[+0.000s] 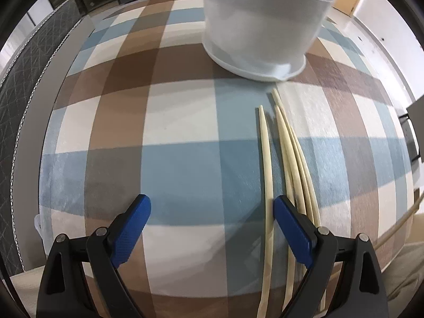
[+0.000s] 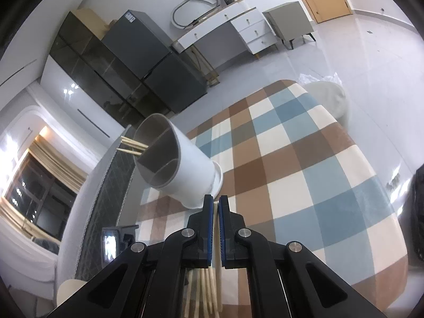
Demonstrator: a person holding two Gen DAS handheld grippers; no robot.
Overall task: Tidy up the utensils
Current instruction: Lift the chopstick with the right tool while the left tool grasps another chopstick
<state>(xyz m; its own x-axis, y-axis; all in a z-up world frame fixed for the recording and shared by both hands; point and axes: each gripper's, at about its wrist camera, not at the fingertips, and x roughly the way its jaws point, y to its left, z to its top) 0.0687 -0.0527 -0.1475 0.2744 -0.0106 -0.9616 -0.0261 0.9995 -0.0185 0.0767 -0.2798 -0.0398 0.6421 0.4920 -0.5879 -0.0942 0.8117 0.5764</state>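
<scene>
Several pale chopsticks lie side by side on the checked tablecloth. My left gripper hangs open over them, pointing steeply down. One chopstick runs between its blue pads, close to the right one, and the rest lie outside that pad. A white utensil holder stands just beyond the chopstick tips. In the right wrist view the holder shows inner dividers and two chopsticks in one compartment. My right gripper is shut on a chopstick that runs along the narrow gap, short of the holder.
A dark quilted seat back borders the table's left edge. The tablecloth stretches bare to the right of the holder. Beyond the table stand a grey fridge, a white desk and a pale round stool.
</scene>
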